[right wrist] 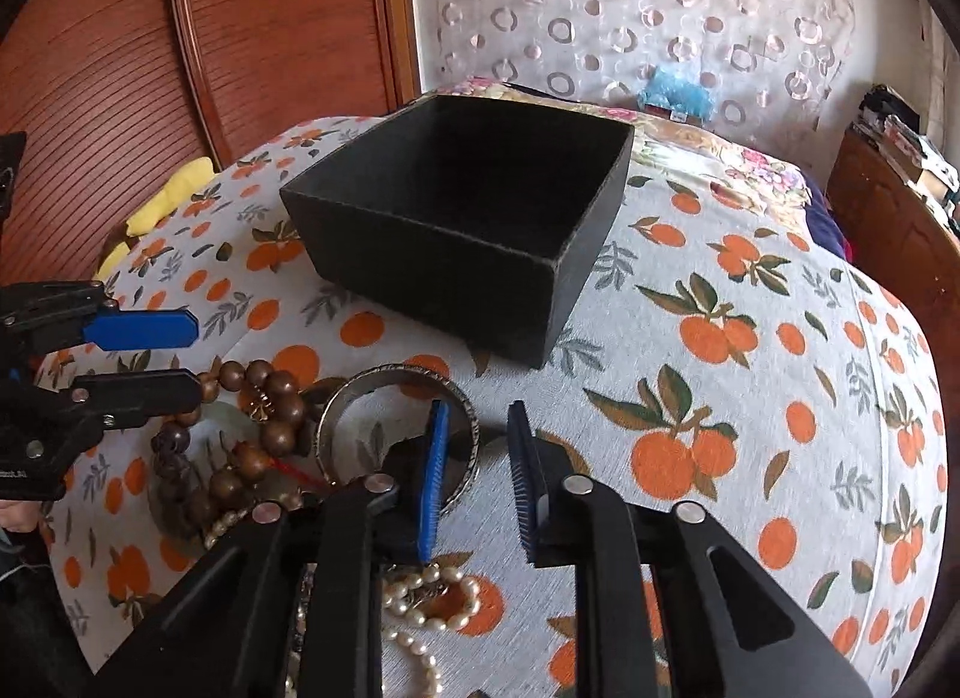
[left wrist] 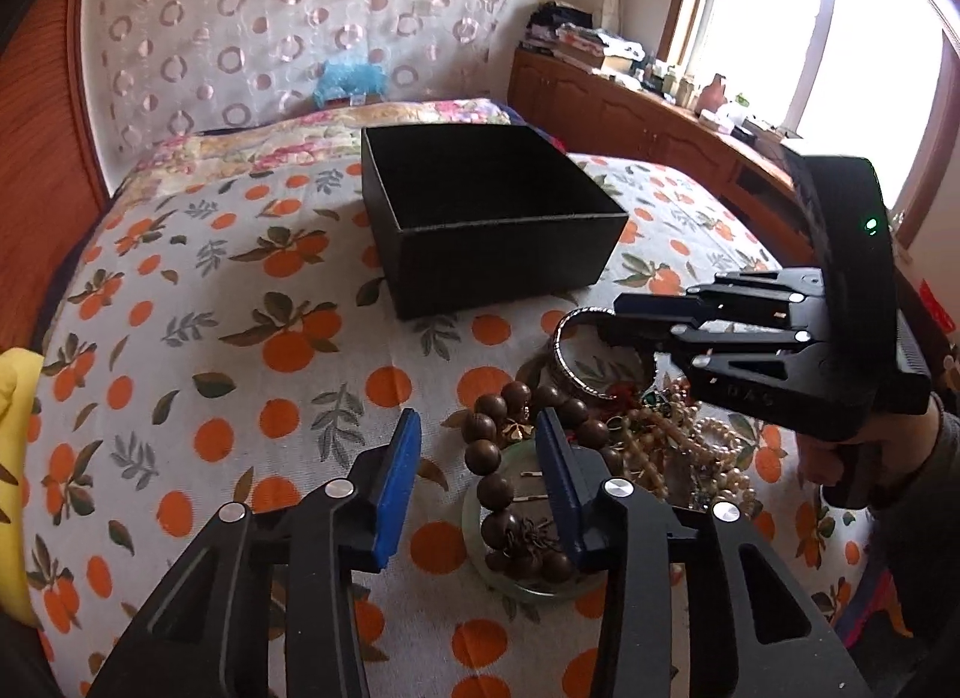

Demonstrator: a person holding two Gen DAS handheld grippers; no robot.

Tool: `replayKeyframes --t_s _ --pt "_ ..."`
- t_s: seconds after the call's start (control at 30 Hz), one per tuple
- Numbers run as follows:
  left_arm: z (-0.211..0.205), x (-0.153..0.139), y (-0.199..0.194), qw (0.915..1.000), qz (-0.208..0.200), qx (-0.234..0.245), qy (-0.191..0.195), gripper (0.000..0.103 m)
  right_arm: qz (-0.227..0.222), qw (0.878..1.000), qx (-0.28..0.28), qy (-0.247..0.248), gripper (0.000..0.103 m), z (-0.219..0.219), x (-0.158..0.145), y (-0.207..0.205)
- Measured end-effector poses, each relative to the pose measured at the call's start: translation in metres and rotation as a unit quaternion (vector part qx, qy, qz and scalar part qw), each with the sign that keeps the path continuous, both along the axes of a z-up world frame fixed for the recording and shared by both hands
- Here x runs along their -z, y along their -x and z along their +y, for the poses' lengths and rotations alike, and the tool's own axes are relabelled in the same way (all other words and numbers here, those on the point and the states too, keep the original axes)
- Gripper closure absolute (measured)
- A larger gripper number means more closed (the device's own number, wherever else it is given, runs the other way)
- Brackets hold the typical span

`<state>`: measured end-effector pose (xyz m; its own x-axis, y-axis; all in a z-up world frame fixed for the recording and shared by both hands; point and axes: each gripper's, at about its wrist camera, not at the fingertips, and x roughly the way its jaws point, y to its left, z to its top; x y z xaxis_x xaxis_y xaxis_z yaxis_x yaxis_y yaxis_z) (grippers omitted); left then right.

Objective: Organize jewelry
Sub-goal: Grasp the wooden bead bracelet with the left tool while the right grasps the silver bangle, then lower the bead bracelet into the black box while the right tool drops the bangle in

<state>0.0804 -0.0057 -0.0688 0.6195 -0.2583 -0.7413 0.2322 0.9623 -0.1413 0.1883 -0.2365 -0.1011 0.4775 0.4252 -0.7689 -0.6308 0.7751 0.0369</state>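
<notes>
An open black box stands on the orange-print bedspread. In front of it lies a heap of jewelry: a silver bangle, a brown wooden bead bracelet, a pale green jade bangle and pearl strands. My left gripper is open over the wooden beads. My right gripper is open, its left finger inside the silver bangle's ring and its right finger outside.
A yellow cloth lies at the bed's left edge. A wooden headboard and a curtained wall stand behind. A cluttered wooden cabinet runs under the window on the right.
</notes>
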Motion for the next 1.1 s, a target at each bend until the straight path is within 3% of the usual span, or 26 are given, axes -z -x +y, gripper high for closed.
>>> replayKeyframes --t_s 0.1,0.2,0.33,0.6,0.97,1.1 --pt "-0.001 0.005 -0.003 0.9999 0.010 0.003 0.002 0.071 -0.004 1.000 -0.009 0.006 0.097 0.001 0.000 0.000" --pt "-0.001 0.008 -0.006 0.9998 0.018 0.004 0.000 0.076 -0.008 1.000 -0.013 0.004 0.098 -0.002 0.000 0.000" --pt "0.000 0.008 -0.007 0.9999 0.014 0.008 0.004 0.091 -0.013 1.000 -0.009 -0.004 0.098 -0.007 -0.002 0.002" --pt "0.002 -0.015 0.002 0.9996 -0.024 0.001 0.011 0.091 -0.047 0.999 0.005 -0.021 0.098 -0.022 -0.020 0.013" --pt "-0.011 -0.076 0.017 0.9949 -0.096 0.018 0.025 0.091 -0.075 0.996 0.012 -0.042 0.098 -0.024 -0.046 0.016" --pt "-0.013 -0.091 0.012 0.9933 -0.115 0.011 0.012 0.091 -0.083 0.995 0.016 -0.045 0.098 -0.025 -0.053 0.011"
